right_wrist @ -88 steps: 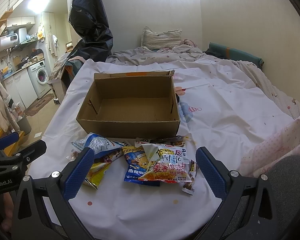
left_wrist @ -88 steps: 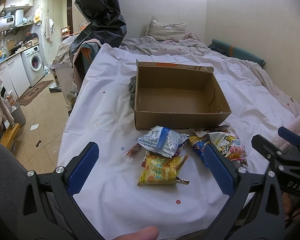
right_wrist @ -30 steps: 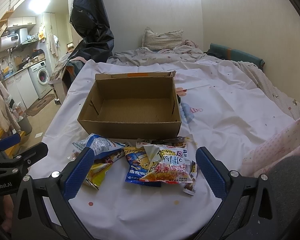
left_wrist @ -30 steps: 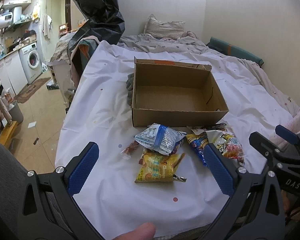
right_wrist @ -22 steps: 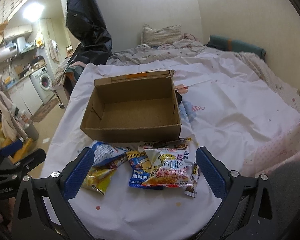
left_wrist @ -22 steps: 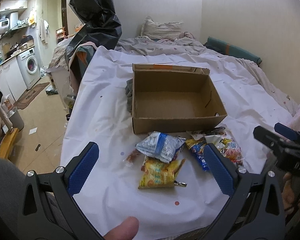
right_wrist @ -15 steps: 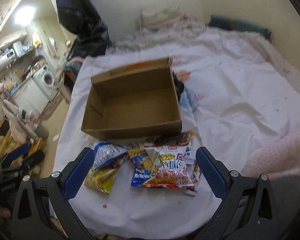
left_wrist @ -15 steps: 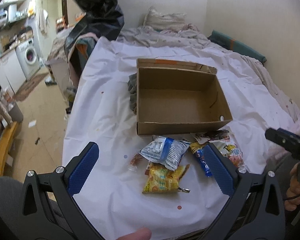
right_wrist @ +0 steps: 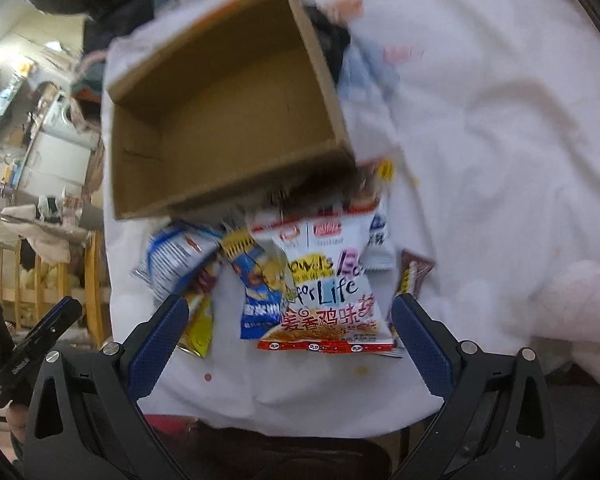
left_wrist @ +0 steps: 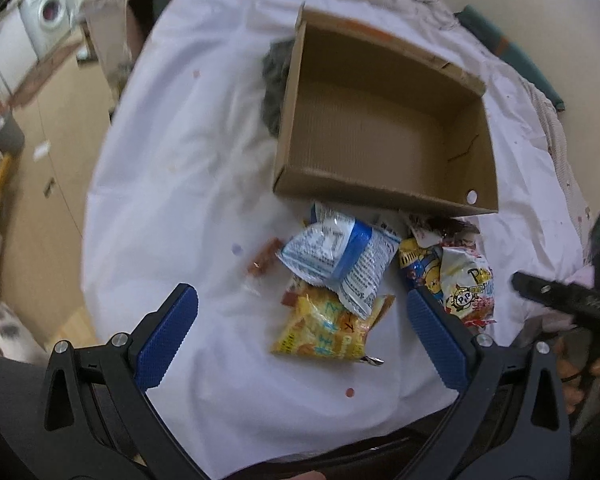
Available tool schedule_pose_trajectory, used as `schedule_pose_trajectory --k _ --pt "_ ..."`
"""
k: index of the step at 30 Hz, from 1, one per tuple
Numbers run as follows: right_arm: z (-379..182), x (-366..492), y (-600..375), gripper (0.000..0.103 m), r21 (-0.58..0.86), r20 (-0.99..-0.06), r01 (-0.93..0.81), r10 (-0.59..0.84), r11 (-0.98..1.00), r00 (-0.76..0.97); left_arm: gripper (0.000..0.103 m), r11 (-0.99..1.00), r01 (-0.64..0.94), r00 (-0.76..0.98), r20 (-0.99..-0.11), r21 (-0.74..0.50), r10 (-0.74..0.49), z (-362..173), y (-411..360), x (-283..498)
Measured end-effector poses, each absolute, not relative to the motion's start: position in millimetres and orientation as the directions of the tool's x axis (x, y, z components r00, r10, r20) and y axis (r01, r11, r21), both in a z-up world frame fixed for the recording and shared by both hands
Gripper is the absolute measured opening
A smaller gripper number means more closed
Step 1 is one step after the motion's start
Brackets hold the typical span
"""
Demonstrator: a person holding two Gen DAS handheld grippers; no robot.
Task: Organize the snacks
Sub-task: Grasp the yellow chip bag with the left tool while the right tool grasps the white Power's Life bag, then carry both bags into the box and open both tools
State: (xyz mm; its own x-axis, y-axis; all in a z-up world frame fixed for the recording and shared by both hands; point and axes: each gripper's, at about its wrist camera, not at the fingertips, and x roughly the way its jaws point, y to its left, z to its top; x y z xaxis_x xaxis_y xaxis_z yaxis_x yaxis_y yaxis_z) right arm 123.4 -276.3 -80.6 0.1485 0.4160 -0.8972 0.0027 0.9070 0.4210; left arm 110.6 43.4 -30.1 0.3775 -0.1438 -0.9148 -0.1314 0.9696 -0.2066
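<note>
On the white sheet (left_wrist: 172,184) spread over the bed, an open cardboard box (left_wrist: 384,128) stood with nothing inside it, and a heap of snack packets lay just in front of its near wall. The left gripper (left_wrist: 302,336) hung above the heap with its blue-padded jaws spread wide and nothing between them; below it lay a blue-and-white packet (left_wrist: 336,256) overlapping a yellow packet (left_wrist: 324,332), with a small reddish wrapper (left_wrist: 262,264) just to their left. The right gripper (right_wrist: 290,338) was likewise released and empty, poised over a white packet with red lettering (right_wrist: 326,292), which lay across a blue-and-yellow packet (right_wrist: 256,280); a brown wrapper (right_wrist: 414,272) poked out at its right side. A grey cloth (left_wrist: 276,80) was bunched against the box's left wall
</note>
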Motion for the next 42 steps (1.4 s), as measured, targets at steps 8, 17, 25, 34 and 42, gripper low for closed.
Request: schedule_pose_trajectory --k 8,17,25,34,42 --pt "-117.6 133.7 -265.5 0.086 0.354 -0.931 0.003 0.352 0.935 0.096 0.103 0.986 -0.054 0.168 -0.975 -0.155 -0.144 -97.5 1.2 116.9" --pt "-132.1 139.6 -260.3 0.081 0.321 -0.945 -0.015 0.321 0.947 0.069 0.094 0.993 -0.031 0.114 -0.987 -0.116 -0.112 -132.9 -20.0 117.8" --pt "-134.1 136.2 -253.6 0.065 0.306 -0.948 -0.059 0.309 0.95 0.073 0.076 0.996 -0.017 0.101 -0.991 -0.092 -0.09 -138.9 -31.7 108.1" --pt "-129.8 131.1 -259.2 0.054 0.343 -0.934 -0.058 0.347 0.938 0.084 0.065 0.992 0.0 0.109 -0.986 -0.126 -0.126 -133.7 -34.2 87.3" --pt "-102.7 118.5 -278.6 0.053 0.458 -0.881 -0.031 0.458 0.888 0.114 0.064 0.992 -0.043 0.16 -0.981 -0.121 -0.112 -99.1 -23.0 48.6"
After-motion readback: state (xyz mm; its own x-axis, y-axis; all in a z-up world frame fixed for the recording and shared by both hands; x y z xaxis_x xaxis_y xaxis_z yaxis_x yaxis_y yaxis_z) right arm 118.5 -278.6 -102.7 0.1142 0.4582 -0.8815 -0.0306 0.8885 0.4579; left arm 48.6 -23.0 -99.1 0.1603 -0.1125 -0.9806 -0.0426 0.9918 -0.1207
